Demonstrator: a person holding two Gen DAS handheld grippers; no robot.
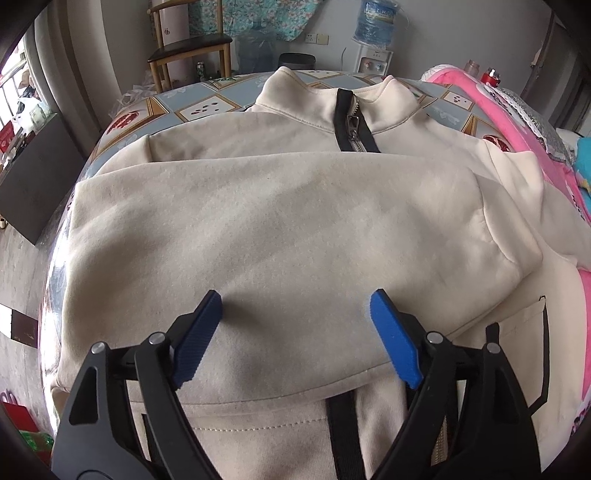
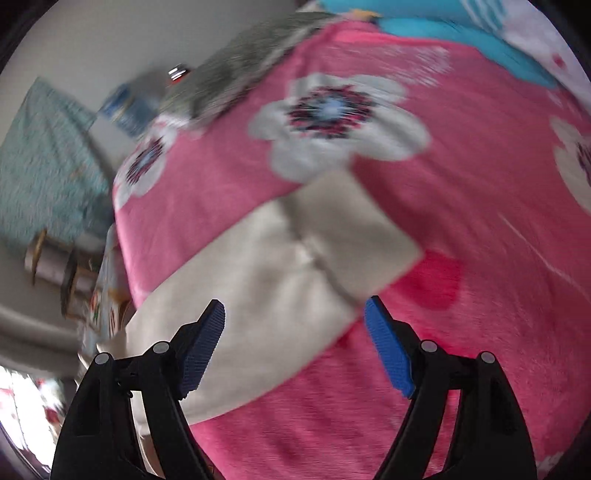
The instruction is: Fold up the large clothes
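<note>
Left gripper jaws spread wide, nothing clamped, hanging just over the cream jacket. Jacket lies flat on a patterned tablecloth, collar and black zipper at the far side, 1 sleeve folded across the chest. Pink floral blanket butts against the jacket on the right.

Right gripper also wide, both blue pads clear of cloth, nothing held. Right wrist view is motion-blurred: it shows the other sleeve lying stretched out over the pink blanket, its cuff end just beyond the fingertips. Water dispenser and wooden chair in the background
</note>
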